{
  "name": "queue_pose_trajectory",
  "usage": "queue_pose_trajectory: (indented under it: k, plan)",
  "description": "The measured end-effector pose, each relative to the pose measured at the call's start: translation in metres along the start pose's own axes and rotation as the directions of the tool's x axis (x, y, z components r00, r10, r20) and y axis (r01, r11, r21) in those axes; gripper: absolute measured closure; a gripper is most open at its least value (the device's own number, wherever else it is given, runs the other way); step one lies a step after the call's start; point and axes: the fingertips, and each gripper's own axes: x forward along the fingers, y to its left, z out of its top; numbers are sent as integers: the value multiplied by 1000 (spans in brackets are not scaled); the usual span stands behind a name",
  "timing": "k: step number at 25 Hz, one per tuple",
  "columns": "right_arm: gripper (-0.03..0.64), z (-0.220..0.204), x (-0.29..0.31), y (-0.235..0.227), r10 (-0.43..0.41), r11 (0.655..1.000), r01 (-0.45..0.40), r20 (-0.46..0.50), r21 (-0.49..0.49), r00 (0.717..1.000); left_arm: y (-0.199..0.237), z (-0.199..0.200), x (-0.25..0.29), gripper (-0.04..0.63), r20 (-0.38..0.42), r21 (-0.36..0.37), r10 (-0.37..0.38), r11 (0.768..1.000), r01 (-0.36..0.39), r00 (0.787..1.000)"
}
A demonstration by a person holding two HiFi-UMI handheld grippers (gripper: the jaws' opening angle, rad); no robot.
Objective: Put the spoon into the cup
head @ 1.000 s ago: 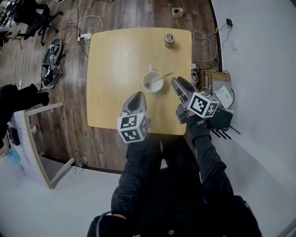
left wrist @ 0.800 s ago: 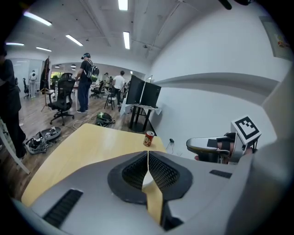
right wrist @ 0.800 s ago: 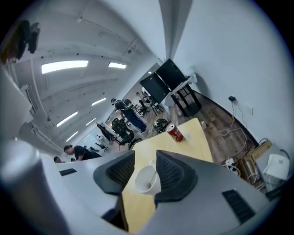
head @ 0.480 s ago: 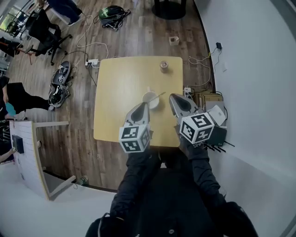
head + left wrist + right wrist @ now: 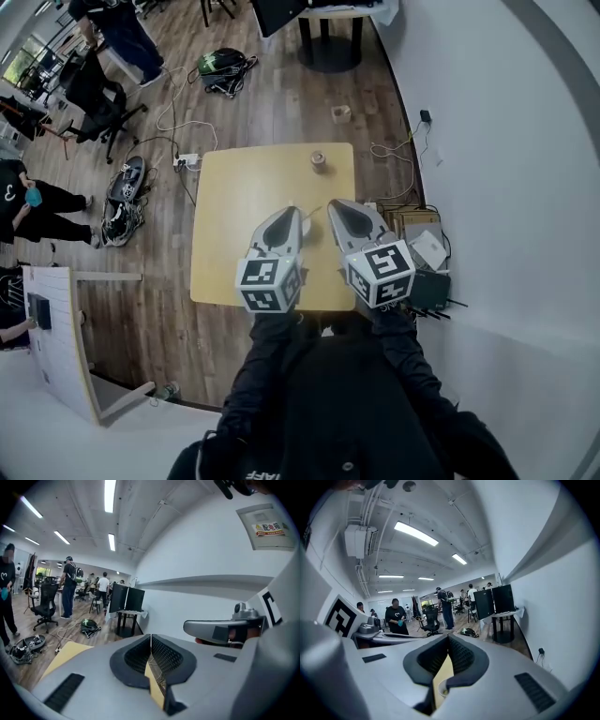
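Your left gripper (image 5: 286,215) and right gripper (image 5: 338,208) have risen high above the table (image 5: 225,234). The left is closed and empty, and the right's jaws are closing on nothing. Below them, the spoon (image 5: 312,210) sits in the cup (image 5: 439,690), so the task looks done.

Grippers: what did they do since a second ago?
Both rose away from the table: the left gripper and the right gripper, whose jaws are closing with nothing between them. The cup and the can stayed on the table.
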Motion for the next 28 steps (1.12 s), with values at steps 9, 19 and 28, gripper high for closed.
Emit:
queue_pose_trajectory:
  k: [9,19,28]
  plan:
    - [594,25,-4,2,10,999,-8,46,-40,999,-11,21,-4,560,41,41,-5,999,4,999]
    - [594,25,7,8,49,997,-45,58,-63,997,1,21,-3,560,52,48,26,998,-29,998]
    - [594,31,2,1,47,997,-41,78,-70,996,-8,25,2,560,54,71,11,997,-15,998]
